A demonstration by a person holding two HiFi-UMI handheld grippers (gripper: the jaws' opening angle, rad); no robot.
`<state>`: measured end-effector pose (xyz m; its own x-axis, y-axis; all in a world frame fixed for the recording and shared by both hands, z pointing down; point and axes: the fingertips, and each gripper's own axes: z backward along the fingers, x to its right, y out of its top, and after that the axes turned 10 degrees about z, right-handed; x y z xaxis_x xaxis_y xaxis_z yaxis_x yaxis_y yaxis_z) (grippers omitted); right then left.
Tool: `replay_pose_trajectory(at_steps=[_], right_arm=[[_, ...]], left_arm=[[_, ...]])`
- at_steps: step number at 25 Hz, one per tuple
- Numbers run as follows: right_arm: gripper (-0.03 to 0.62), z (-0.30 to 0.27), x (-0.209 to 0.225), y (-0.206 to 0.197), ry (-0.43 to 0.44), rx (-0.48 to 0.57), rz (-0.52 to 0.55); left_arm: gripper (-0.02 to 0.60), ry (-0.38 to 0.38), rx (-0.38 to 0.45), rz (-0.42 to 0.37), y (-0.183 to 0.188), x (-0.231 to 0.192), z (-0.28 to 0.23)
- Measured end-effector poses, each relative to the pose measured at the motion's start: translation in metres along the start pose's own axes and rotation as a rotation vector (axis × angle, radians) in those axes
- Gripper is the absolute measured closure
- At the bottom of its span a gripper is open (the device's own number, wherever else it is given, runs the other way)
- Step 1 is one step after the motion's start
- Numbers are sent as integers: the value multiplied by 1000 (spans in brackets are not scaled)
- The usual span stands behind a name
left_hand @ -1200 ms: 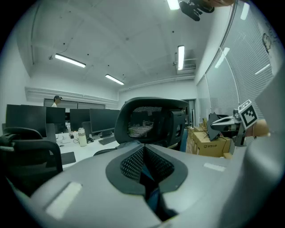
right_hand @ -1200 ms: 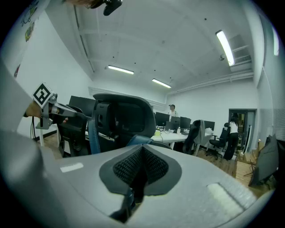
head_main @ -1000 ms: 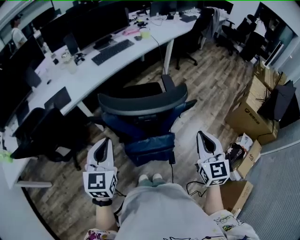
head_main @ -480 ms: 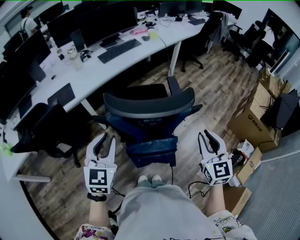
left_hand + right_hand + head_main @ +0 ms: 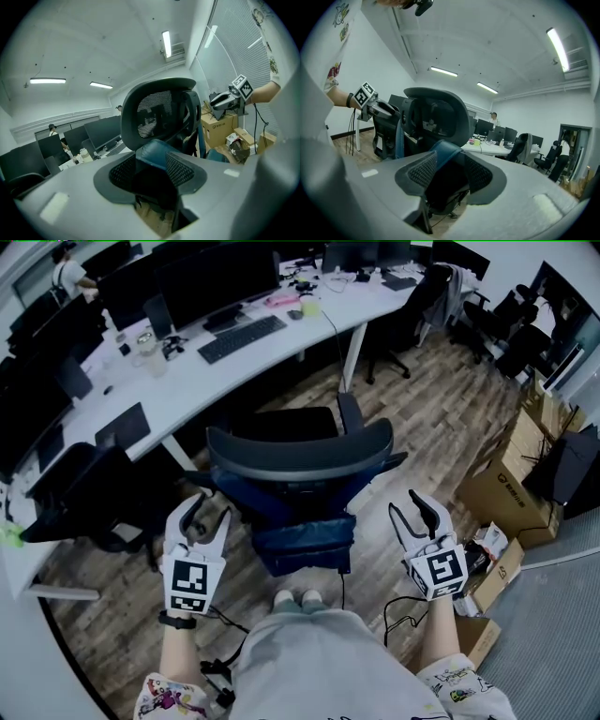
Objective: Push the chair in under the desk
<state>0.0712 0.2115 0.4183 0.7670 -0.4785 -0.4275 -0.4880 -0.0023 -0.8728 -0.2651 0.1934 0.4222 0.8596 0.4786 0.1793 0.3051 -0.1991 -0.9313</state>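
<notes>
A black office chair (image 5: 300, 454) with a mesh back and a blue lumbar cushion (image 5: 302, 538) stands pulled out from the white curved desk (image 5: 187, 390), its back turned to me. My left gripper (image 5: 204, 516) hovers just off the chair's left side and my right gripper (image 5: 415, 511) off its right side, neither touching it. Both sets of jaws are opening with nothing between them. In the left gripper view the chair back (image 5: 157, 110) fills the middle, with the right gripper (image 5: 228, 99) beyond it. The right gripper view shows the chair (image 5: 436, 117) and the left gripper (image 5: 377, 108).
Monitors and a keyboard (image 5: 232, 338) sit on the desk, and a white desk leg (image 5: 352, 354) stands beyond the chair. Another black chair (image 5: 89, 502) is at the left. Cardboard boxes (image 5: 502, 479) line the right side. More chairs (image 5: 497, 310) stand at the back right.
Both grippers' jaws have gone from shut to open. The left hand has shifted slightly left and toward the chair. The chair stays where it was.
</notes>
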Motion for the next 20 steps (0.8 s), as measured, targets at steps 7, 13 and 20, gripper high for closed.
replay_pose_trajectory(at_steps=[7,13,20], right_arm=[[340,-18,9,-1,46,-28,102],[316,-36,21,-1,74,-28,197],[309,-56,26,-17,122,-81,301]], left_arm=[[326,-15,-42,-131,-4,-20,-13],[298,-47,-104,-240,-18,-29,-26],[265,-49,-169,-332,-32,-39,-40]])
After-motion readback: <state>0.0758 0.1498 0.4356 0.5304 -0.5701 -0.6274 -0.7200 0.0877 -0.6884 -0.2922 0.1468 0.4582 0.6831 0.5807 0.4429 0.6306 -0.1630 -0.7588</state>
